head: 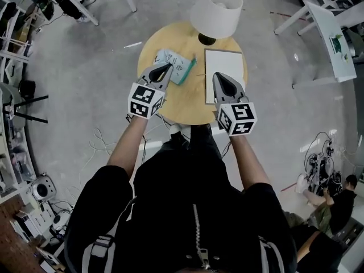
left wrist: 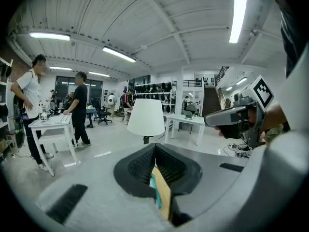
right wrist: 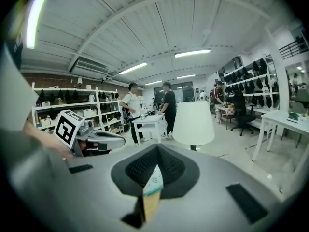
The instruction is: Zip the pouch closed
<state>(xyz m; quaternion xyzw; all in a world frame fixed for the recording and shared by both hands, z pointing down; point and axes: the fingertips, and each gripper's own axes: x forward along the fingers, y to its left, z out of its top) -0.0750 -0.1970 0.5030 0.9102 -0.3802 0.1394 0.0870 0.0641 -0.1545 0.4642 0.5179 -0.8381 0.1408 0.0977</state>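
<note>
**We hold both grippers over a small round wooden table (head: 154,45), with open grey floor (head: 91,67) on every side.**

In the head view, the white drum-shaded lamp (head: 216,10) stands at the table's far rim. The white rectangular sheet (head: 226,67) reaches close to the right rim. The teal-and-white patterned pouch (head: 181,67) lies left of the sheet, beneath the tip of the left gripper (head: 168,68); we cannot tell whether they touch. The right gripper (head: 219,76) points over the sheet's left edge. Both pairs of jaws are pressed together, pinching nothing. Only the gripper views show people (left wrist: 79,105) standing by white desks (left wrist: 50,124); only the head view shows loose cables (head: 99,144) on the floor at our feet.
</note>
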